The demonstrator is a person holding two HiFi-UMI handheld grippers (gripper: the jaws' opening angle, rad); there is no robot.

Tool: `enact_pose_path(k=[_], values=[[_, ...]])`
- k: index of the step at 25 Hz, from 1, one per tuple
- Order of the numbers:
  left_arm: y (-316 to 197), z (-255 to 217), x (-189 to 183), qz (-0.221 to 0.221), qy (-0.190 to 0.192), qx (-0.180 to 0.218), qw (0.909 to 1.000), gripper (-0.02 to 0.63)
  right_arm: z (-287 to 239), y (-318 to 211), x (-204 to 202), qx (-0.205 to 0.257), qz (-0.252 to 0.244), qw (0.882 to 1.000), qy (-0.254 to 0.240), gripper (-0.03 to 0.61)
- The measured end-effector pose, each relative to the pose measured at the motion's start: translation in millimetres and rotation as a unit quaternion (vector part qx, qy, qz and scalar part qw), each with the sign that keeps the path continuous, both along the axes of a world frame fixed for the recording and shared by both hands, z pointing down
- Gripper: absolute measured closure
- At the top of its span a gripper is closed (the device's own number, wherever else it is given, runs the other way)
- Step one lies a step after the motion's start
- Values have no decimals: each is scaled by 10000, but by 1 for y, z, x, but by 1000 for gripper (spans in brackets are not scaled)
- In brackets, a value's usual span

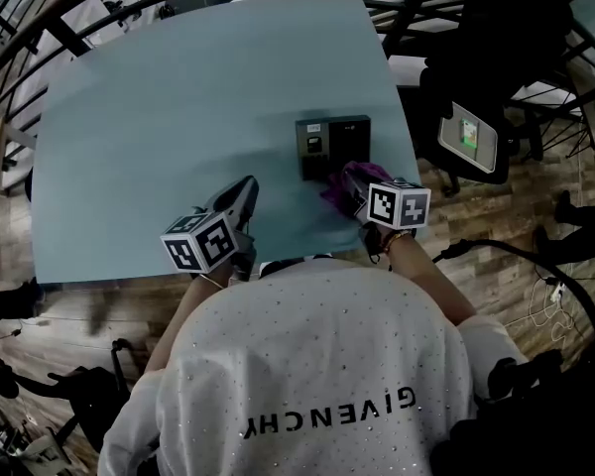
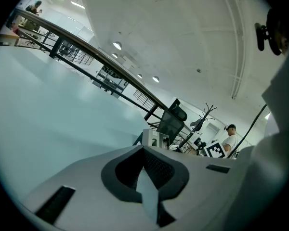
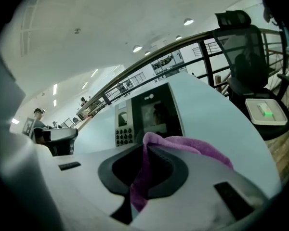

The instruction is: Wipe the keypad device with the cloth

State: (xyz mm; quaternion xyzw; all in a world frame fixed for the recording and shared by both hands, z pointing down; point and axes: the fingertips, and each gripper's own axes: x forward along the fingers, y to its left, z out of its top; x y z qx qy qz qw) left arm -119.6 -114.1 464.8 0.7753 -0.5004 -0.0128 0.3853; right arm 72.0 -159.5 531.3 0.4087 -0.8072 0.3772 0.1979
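The dark keypad device (image 1: 332, 145) lies flat on the pale blue table (image 1: 178, 107), right of centre. In the right gripper view its keypad and screen (image 3: 147, 114) sit just beyond the jaws. My right gripper (image 1: 351, 184) is shut on a purple cloth (image 1: 334, 192), which bunches over the jaws (image 3: 183, 146) at the device's near edge. Whether the cloth touches the device I cannot tell. My left gripper (image 1: 244, 194) rests low over the table, left of the device, shut with nothing in it. The device (image 2: 156, 138) shows ahead of it in the left gripper view.
A black office chair (image 1: 476, 87) stands off the table's right edge, with a white pad holding a green object (image 1: 468, 137) on it. Black railings (image 1: 40, 8) ring the table's far side. The person's white-shirted torso (image 1: 317, 365) fills the near edge.
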Motion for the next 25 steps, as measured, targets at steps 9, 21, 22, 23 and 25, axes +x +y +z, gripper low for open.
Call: enact_pose_path(k=[9,21,22,23,25], values=[[-3,3,4,-19,-60,-51,10000,614,0,-6,11,3,72,9999,-107,559],[-18,-4,12,119,-128,71,9998,614,-1,-24,54,37,760,9970,-153,560],[-19,-6,13,137,-136,84,9998,614,-2,-26,59,53,830,9964,-143,560],[-19,-8,14,150,-143,97,9997,614,-3,-27,64,83,900,9958,-133,560],[-21,-12,13,151,-151,143,9997,614,-9,-31,71,204,1027,9944,-157,560]])
